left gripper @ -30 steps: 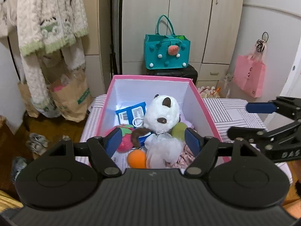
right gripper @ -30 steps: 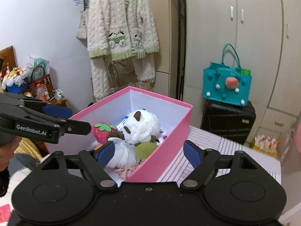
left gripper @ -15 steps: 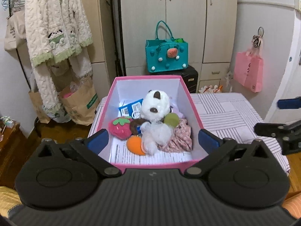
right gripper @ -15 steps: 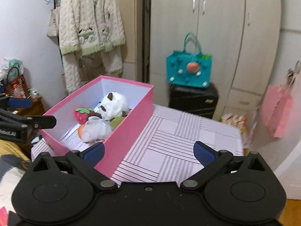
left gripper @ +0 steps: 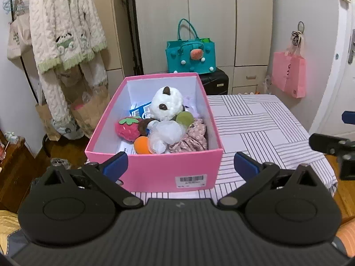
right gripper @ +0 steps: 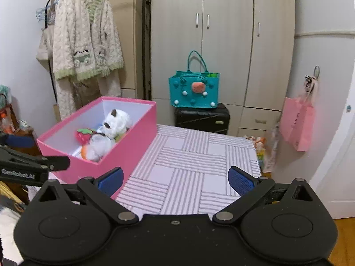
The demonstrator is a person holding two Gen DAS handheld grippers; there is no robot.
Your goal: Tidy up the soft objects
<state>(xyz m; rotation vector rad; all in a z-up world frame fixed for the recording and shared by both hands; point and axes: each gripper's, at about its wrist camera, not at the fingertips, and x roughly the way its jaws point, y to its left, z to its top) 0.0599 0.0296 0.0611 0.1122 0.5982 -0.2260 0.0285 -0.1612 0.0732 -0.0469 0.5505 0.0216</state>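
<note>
At the far left of the right wrist view a cream knitted cardigan (right gripper: 86,44) hangs from a rail against the wall. Next comes the pink box (left gripper: 155,168), standing on the left part of the bench (left gripper: 255,119), which is covered by a striped cloth. Inside the box, from left to right, lie a red strawberry plush (left gripper: 128,128), an orange ball (left gripper: 142,145) at the near wall, a white panda plush (left gripper: 167,105) toward the far end, a bundle of clear plastic wrap (left gripper: 166,133) in front of it, a green ball (left gripper: 184,119) touching the panda, and a floral fabric piece (left gripper: 193,139) against the right wall. The left tool (left gripper: 180,166) hangs just before the near wall of the box; its jaws have just been opening and now stand spread wide with nothing gripped, the box wall showing between them. Behind the box, a teal felt bag (left gripper: 190,54) sits on a black suitcase (left gripper: 216,82) before the wardrobe. The right tool (right gripper: 175,178) is over the bare striped cloth beside the box; its jaws too have just been opening and are wide apart, holding nothing. A pink paper bag (right gripper: 298,124) hangs on the wall at the far right.
</note>
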